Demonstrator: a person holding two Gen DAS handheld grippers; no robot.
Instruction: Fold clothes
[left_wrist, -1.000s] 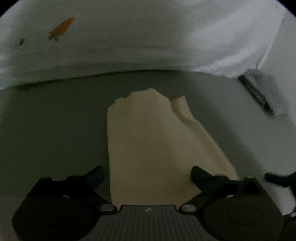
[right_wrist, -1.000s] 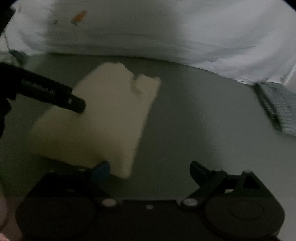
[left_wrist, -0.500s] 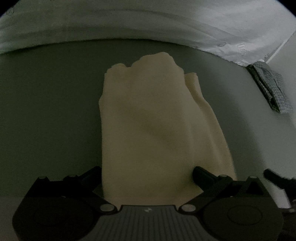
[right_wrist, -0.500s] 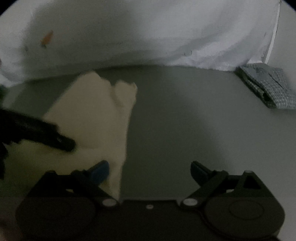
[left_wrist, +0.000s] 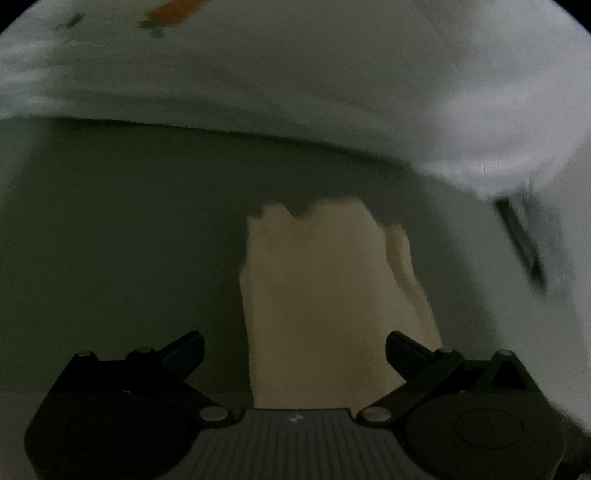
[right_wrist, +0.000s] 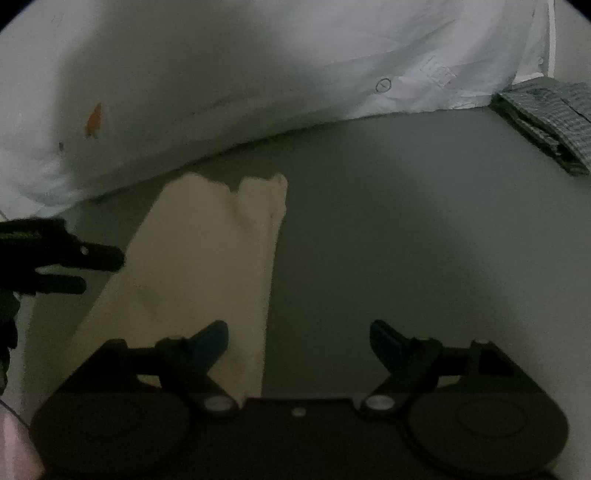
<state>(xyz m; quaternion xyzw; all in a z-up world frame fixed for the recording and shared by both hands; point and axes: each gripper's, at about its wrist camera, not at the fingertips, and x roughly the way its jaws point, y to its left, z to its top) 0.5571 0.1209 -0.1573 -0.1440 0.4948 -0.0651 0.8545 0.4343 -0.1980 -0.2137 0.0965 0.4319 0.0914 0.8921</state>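
On grey table (right_wrist: 406, 229): one cream garment (left_wrist: 325, 295), folded into a long strip, flat, lying lengthwise ahead of both tools. Left gripper (left_wrist: 293, 349): jaws apart, straddling the strip's near end, nothing clamped. Right gripper (right_wrist: 299, 338): jaws apart, empty, over the strip's right edge. Behind: white sheet (right_wrist: 258, 74), carrot print (right_wrist: 94, 119). Far right: folded grey checked cloth (right_wrist: 550, 114).

A pale cream folded cloth garment (left_wrist: 332, 288) lies on a grey-green tabletop (left_wrist: 122, 236). The white fabric sheet (right_wrist: 258, 81) carries an orange carrot print (right_wrist: 94, 119). The folded cloth (right_wrist: 550, 122) is grey checked.
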